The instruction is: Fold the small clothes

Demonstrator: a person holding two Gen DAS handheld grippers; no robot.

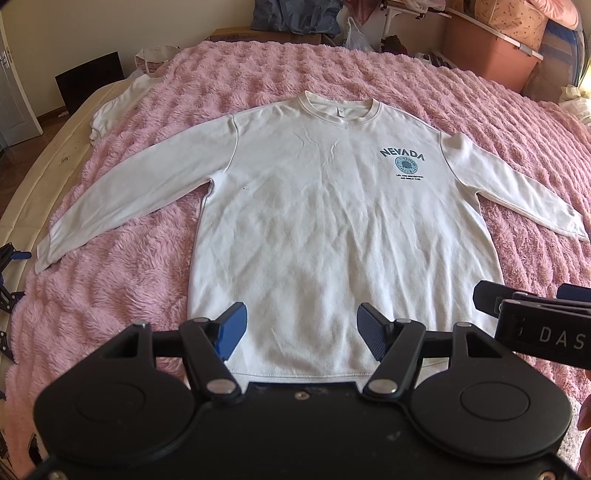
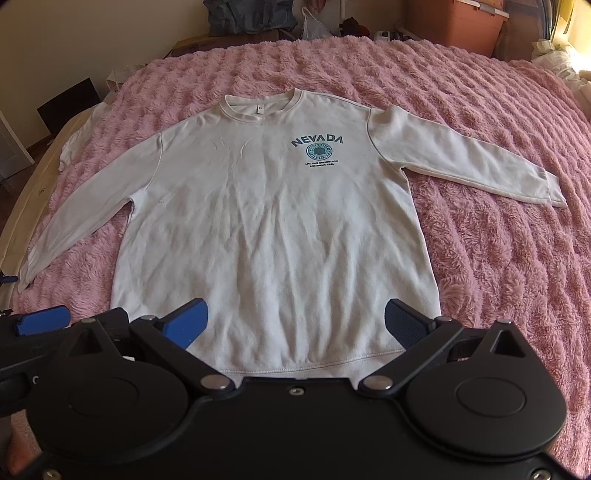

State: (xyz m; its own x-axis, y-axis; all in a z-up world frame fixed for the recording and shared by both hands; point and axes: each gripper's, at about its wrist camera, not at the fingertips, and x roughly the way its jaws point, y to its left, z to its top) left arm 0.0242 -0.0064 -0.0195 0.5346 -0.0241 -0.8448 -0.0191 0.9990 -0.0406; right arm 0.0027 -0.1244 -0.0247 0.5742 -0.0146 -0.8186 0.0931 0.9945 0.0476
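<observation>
A white long-sleeved sweatshirt (image 1: 325, 229) (image 2: 266, 229) with a blue NEVADA print (image 1: 402, 155) lies flat, front up, on the pink fluffy blanket (image 1: 110, 280), both sleeves spread outward. Its hem faces me. My left gripper (image 1: 301, 334) hovers open above the hem, nothing between its blue pads. My right gripper (image 2: 295, 326) is likewise open over the hem, a little to the right of the left one. The right gripper's body shows at the right edge of the left wrist view, and the left gripper's blue finger (image 2: 44, 319) shows at the left edge of the right wrist view.
Another white garment (image 1: 118, 107) lies at the blanket's far left edge. Beyond the bed stand cardboard boxes (image 1: 266, 35), a plastic bag (image 1: 356, 35), a brown storage bin (image 1: 491, 55) and a dark panel (image 1: 90, 81) against the wall. The bare mattress edge (image 1: 48, 162) runs along the left.
</observation>
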